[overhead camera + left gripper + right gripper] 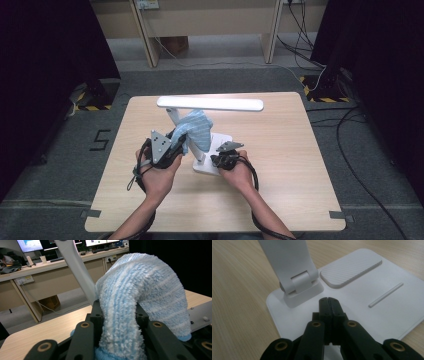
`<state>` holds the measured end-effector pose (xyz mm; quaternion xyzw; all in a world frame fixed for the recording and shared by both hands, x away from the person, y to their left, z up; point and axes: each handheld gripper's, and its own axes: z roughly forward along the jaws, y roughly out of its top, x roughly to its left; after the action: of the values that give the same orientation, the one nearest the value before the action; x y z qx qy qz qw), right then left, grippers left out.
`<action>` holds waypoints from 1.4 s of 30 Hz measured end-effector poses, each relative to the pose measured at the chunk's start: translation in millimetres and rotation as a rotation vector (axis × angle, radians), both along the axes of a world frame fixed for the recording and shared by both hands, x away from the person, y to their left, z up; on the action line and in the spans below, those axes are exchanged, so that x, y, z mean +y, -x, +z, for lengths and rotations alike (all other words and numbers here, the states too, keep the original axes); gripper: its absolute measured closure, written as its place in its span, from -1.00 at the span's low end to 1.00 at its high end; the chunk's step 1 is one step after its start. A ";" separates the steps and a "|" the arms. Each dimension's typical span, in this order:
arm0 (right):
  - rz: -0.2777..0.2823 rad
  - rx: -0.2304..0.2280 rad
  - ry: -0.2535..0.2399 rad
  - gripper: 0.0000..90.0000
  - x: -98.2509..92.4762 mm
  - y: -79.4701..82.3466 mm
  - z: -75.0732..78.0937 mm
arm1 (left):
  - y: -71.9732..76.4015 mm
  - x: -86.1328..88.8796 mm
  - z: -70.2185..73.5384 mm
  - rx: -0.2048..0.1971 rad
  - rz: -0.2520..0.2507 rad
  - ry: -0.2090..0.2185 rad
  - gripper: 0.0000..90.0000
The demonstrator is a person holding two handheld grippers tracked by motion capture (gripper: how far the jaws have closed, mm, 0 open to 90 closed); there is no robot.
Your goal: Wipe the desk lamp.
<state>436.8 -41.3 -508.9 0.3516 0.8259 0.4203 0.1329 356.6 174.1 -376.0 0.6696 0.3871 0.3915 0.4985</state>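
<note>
While your left gripper (170,147) clamps the blue-and-white striped cloth (194,131), you have the wiping of this white desk lamp (210,104) well in hand. Look at the left gripper view: the fingers (96,315) are nearly closed, pinching a thick fold of the cloth (140,297), and the rest arches up and over toward two o'clock, right beside the lamp's slanted stem (75,267). From the high view the cloth sits near the middle of the worktop (280,165), draped against the stem below the long lamp head, at about one o'clock from your left hand (157,175).

Your right gripper (223,160) has its fingers (329,305) shut tight on nothing, tips planted on the lamp's base (372,315), just at five o'clock from the hinge block (302,287). That reads as a steadying press, holding the lamp put while the cloth works.

How far along? My judgement: mid-job. The cloth is gripped and at the stem, so the pick-up is done and the stem is being covered. The head bar and the flat base look untouched by cloth right now, so those passes seem left to do, then setting the cloth down.
</note>
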 end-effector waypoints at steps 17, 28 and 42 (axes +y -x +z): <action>0.007 -0.001 -0.001 1.00 0.7 0.3 -0.1 | -1.9 -1.5 -8.2 0.016 0.002 0.004 0.54; 0.006 0.000 -0.003 1.00 0.9 0.5 -0.4 | -2.3 -2.9 -15.7 0.030 -0.001 -0.008 0.54; 0.006 0.001 -0.006 1.00 0.9 0.6 -0.5 | -2.0 -4.0 -21.6 0.039 -0.004 -0.005 0.54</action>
<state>436.3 -40.4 -509.4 0.3497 0.8258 0.4228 0.1304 358.5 170.1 -397.7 0.6792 0.3946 0.3782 0.4899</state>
